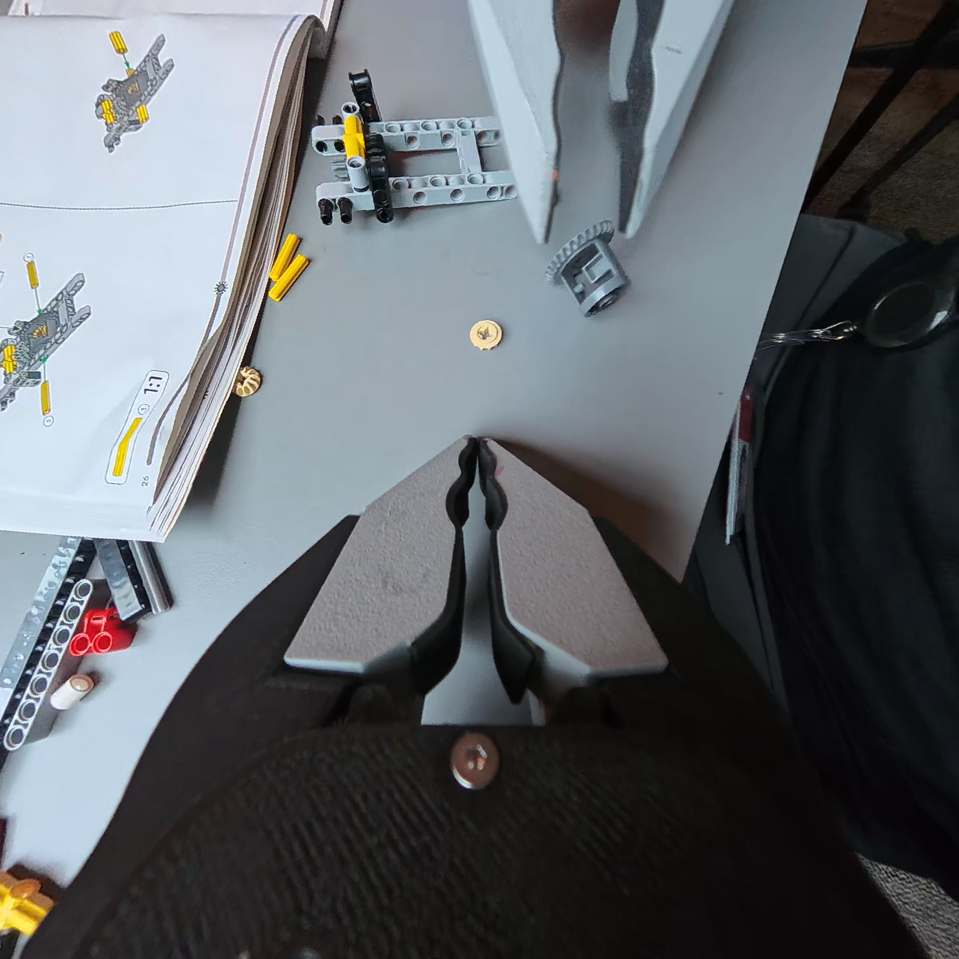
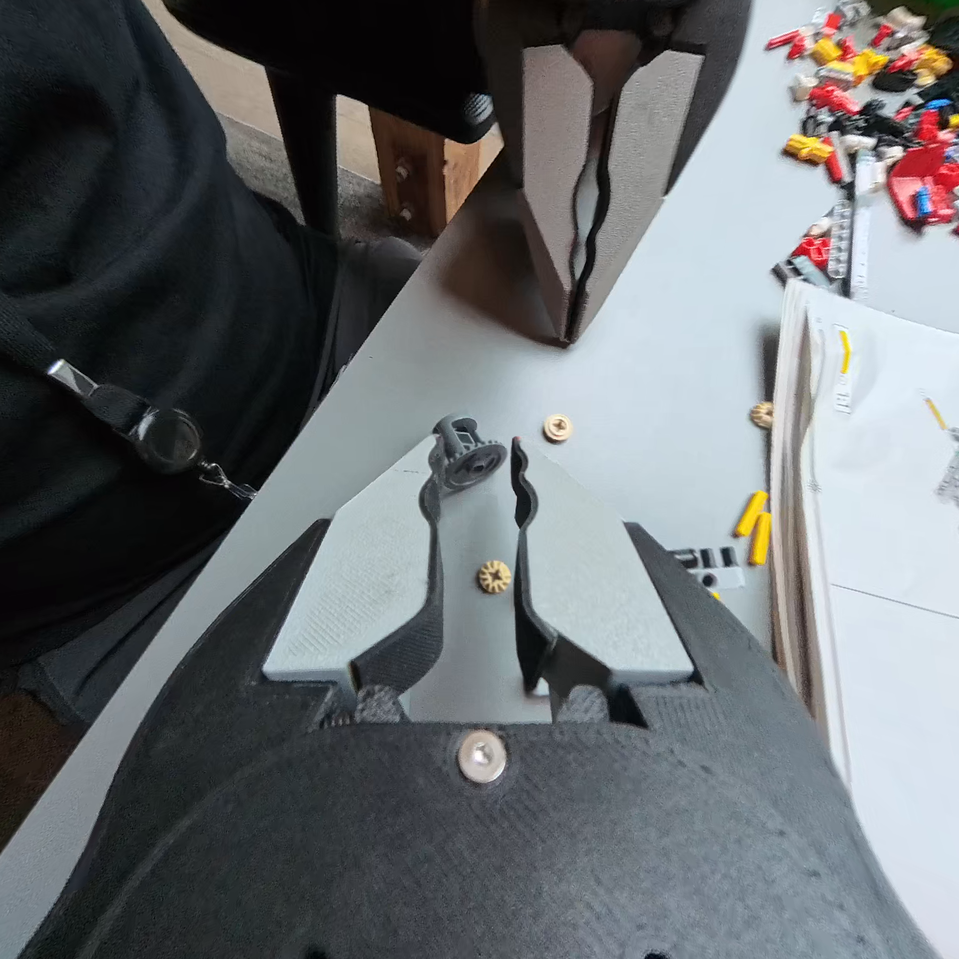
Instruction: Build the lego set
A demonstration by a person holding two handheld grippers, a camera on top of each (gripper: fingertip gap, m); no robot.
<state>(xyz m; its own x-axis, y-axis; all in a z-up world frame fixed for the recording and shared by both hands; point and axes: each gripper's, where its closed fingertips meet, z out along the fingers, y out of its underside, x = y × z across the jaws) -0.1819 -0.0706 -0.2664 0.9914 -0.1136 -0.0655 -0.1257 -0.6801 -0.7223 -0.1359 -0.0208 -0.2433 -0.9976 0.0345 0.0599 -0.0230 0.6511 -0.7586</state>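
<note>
Grey frame (image 1: 415, 161): partly built, one yellow axle fitted.
Left gripper (image 1: 477, 443): fingers closed, empty.
Right gripper (image 2: 480, 456): fingers apart around differential gear (image 2: 467, 456), not yet gripping.
Remaining: most parts loose on desk (image 1: 389, 337).

We see the right gripper (image 2: 475, 459), jaws apart, its tips at a dark grey gear housing (image 2: 463, 450) near the table's (image 2: 648, 373) left edge. A tan gear (image 2: 493, 575) lies between its fingers; another tan disc (image 2: 558, 428) lies just beyond. The left gripper (image 2: 571, 327), jaws together, stands farther along that edge.

Matt grey table (image 1: 394, 322); paper booklet (image 1: 129, 233); glossy plastic gear (image 1: 591, 270).
</note>
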